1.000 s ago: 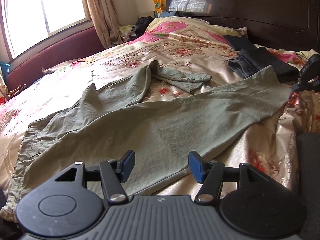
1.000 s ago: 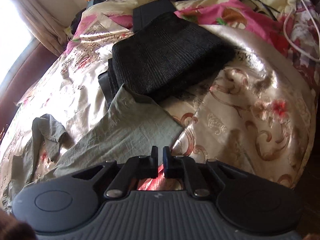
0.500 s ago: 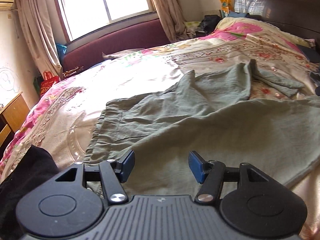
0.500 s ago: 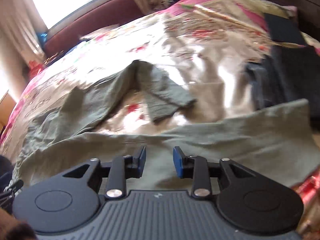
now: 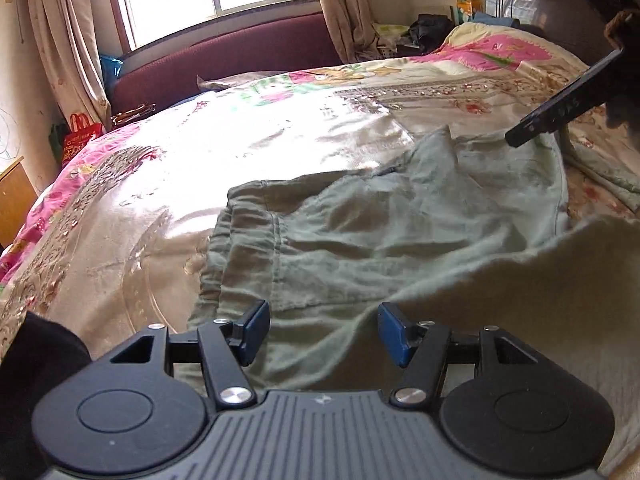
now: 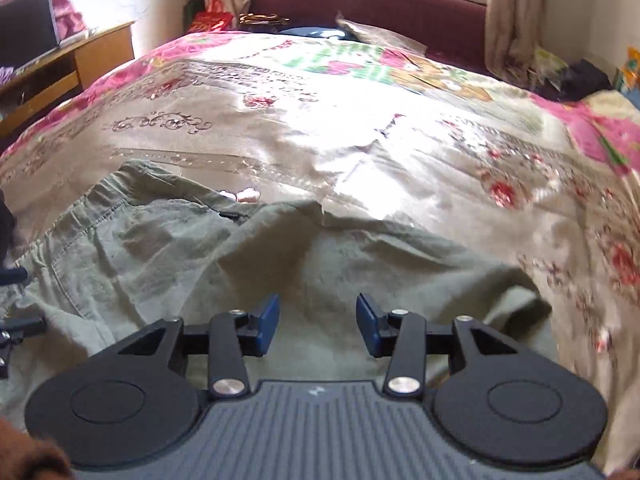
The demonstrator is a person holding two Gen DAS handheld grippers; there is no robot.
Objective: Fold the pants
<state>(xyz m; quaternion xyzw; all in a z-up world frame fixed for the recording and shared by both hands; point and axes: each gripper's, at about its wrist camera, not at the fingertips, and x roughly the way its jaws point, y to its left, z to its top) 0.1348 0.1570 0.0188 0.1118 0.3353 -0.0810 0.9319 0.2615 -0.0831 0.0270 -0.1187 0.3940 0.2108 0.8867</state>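
Here we see the left gripper (image 5: 322, 334), its blue-padded fingers (image 5: 255, 332) parted and empty over crumpled sage-green pants (image 5: 360, 236). The right gripper (image 6: 317, 325) has just been opening, nothing between its fingers. Beyond both, the pants sprawl across a glossy floral bedspread (image 6: 280, 120).

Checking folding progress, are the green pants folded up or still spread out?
Partly folded: the green pants have one leg doubled over the seat, not a neat stack, on the bedspread.
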